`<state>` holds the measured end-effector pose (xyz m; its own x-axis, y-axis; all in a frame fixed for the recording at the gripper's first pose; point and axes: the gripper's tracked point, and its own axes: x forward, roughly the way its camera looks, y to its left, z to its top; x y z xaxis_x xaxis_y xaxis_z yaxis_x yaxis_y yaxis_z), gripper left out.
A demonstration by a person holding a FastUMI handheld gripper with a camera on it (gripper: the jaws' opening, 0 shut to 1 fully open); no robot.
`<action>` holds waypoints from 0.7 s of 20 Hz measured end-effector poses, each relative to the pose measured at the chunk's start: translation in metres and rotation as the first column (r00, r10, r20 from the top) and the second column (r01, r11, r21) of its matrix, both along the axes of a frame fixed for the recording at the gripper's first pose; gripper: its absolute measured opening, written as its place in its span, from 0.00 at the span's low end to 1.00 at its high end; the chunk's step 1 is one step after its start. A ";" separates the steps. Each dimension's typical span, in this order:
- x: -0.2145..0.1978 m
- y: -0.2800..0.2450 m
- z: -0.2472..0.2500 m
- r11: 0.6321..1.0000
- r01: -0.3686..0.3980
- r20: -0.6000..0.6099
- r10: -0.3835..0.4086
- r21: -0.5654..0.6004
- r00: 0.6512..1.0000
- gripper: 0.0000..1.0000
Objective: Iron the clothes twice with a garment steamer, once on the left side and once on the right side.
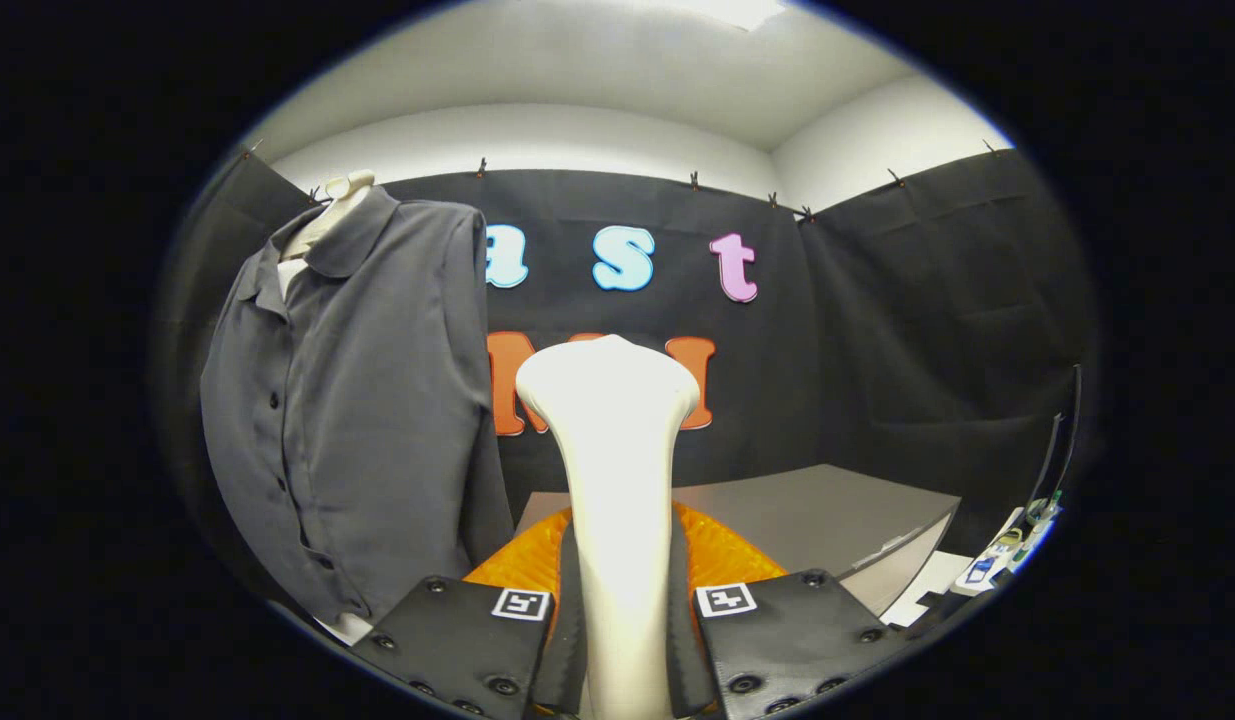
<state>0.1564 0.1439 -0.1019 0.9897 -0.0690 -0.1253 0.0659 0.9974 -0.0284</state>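
The gripper (622,640) was closed on the handle of the garment steamer (617,470). Both black fingers (567,630) pressed against the white handle, one on each side, leaving only the width of the handle between them. Each finger mount carried a small square black-and-white marker (522,604) near the handle.

The steamer stood upright between the fingers. Its narrow white shaft rose from the grip and widened into a rounded head beyond the fingertips. The face of the head was turned away from the camera, so its openings could not be seen.

The shirt (357,400), a dark grey button-front garment with a collar, hung on a pale mannequin form (342,195) to the left of the steamer head. The steamer head was apart from the fabric, with black wall cloth visible between them. The shirt's front placket and buttons faced partly toward the gripper.

An orange ribbed object (722,555) lay directly behind the fingers, partly hidden by them. Beyond it stood a grey table (827,510). Small items at the table's right end were too small to identify.
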 end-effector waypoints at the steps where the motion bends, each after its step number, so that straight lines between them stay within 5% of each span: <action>1: -0.008 0.008 0.007 1.000 -0.003 0.014 0.003 -0.001 1.000 0.40; 6: -0.039 0.040 0.043 0.999 -0.008 0.090 0.005 0.038 0.996 0.39; 14: -0.023 0.147 0.089 0.978 -0.194 0.157 0.181 0.072 0.971 0.39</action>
